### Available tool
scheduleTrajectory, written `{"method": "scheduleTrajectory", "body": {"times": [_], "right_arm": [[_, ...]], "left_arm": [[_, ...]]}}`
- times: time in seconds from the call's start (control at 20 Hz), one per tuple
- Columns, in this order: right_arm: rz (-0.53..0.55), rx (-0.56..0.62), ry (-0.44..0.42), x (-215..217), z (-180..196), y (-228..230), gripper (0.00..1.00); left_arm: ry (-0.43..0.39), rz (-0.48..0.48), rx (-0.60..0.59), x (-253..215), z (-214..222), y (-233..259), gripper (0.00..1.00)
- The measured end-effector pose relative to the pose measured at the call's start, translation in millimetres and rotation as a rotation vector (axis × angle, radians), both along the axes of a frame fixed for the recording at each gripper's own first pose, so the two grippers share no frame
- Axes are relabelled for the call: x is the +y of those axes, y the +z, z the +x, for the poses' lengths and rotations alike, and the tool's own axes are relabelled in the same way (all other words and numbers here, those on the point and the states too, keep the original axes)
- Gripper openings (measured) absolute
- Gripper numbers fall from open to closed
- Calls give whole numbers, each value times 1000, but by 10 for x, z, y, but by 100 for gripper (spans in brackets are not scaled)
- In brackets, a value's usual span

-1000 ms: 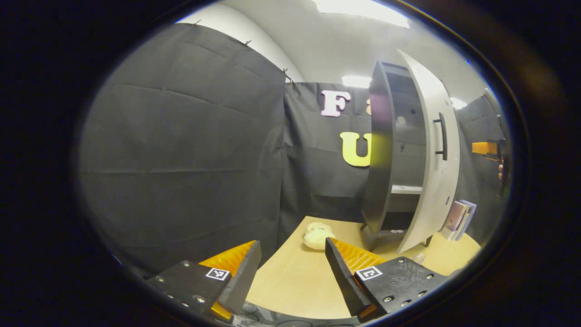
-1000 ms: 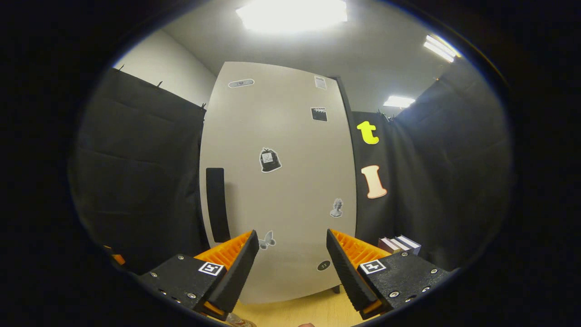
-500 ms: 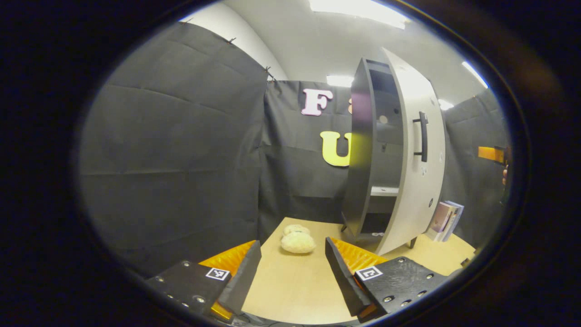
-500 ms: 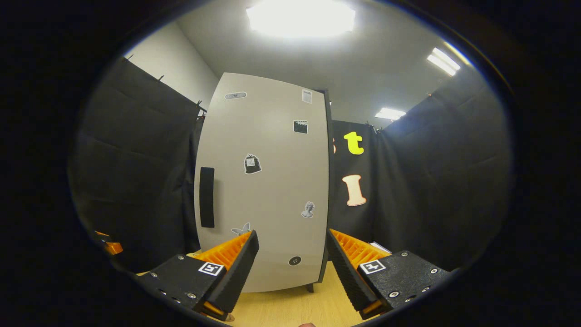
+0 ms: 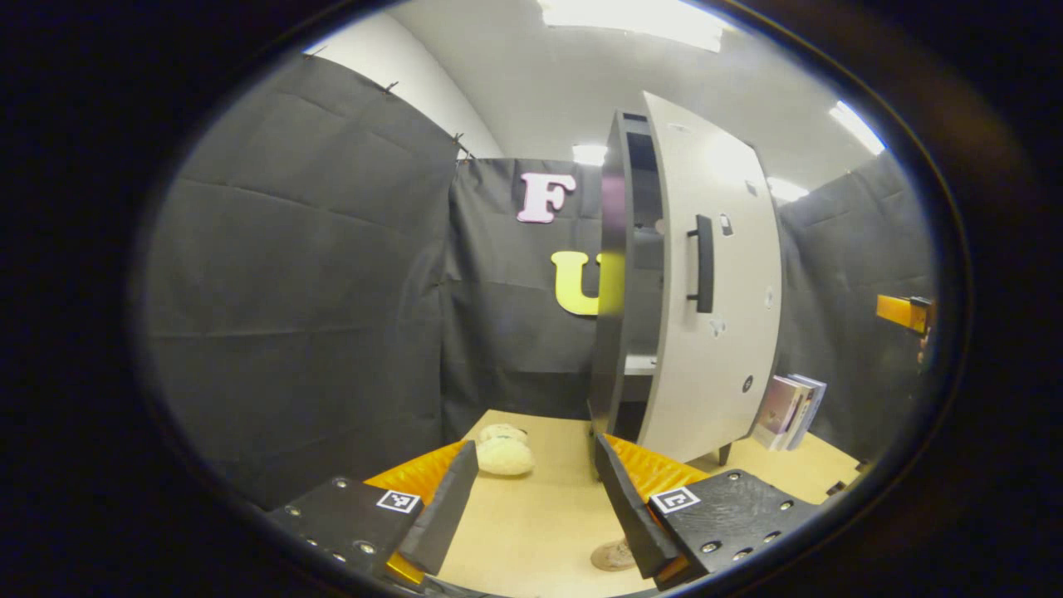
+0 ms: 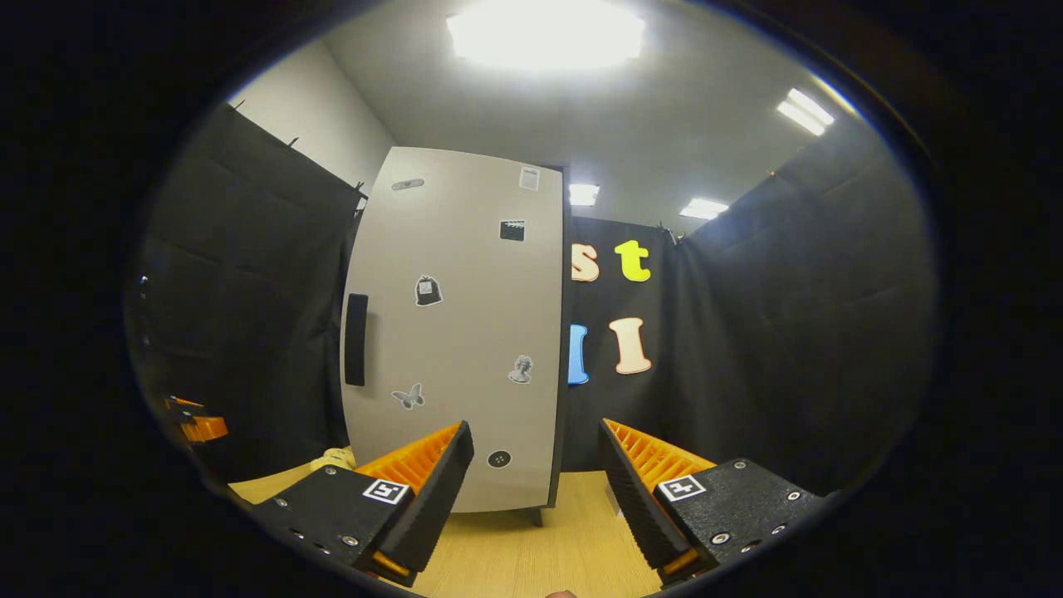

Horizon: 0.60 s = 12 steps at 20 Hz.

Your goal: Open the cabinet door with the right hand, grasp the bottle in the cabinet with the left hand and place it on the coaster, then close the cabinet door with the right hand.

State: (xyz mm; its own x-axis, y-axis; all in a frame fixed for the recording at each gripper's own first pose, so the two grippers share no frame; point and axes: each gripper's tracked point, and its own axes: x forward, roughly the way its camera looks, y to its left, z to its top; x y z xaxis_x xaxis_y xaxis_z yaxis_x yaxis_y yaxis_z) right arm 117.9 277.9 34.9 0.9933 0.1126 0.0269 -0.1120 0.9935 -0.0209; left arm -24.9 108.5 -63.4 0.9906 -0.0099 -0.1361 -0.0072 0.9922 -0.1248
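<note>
Meanwhile, the tall cabinet with a dark body [image 5: 616,274] stood on the pale wooden table [image 5: 531,515], its flat light-grey door [image 5: 706,282] almost closed, with a narrow gap left along the handle edge in the left gripper view. Through that gap a sliver of the dark interior and a pale shelf edge could be seen; no bottle could be made out there. A vertical black bar handle [image 5: 703,264] sat on the door's front, and small dark stickers [image 6: 428,291] were scattered across the same door [image 6: 457,332] in the right gripper view.

The left gripper [image 5: 536,477] hovered over the table with its fingers spread wide and nothing between them. Just beyond its fingertips lay a cream plush toy [image 5: 504,453], and a small tan round object [image 5: 613,556], possibly the coaster, sat on the table beside the nearer finger. To the cabinet's right a few upright books [image 5: 789,409] leaned together.

The right gripper [image 6: 536,465] pointed at the door's lower part, apart from it, fingers likewise wide open and holding nothing. It could also be seen at the far right edge of the left gripper view [image 5: 905,313], well apart from the cabinet.
</note>
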Motion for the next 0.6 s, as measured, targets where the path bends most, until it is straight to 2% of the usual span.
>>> {"method": "scheduleTrajectory", "body": {"times": [0.5,0.6], "right_arm": [[70,25,-39,-586,-158,-253,93],[70,32,-45,-658,-163,-357,93]], "left_arm": [[-63,23,-30,-879,-86,335,89],[-75,29,-30,-1055,-102,349,84]]}}
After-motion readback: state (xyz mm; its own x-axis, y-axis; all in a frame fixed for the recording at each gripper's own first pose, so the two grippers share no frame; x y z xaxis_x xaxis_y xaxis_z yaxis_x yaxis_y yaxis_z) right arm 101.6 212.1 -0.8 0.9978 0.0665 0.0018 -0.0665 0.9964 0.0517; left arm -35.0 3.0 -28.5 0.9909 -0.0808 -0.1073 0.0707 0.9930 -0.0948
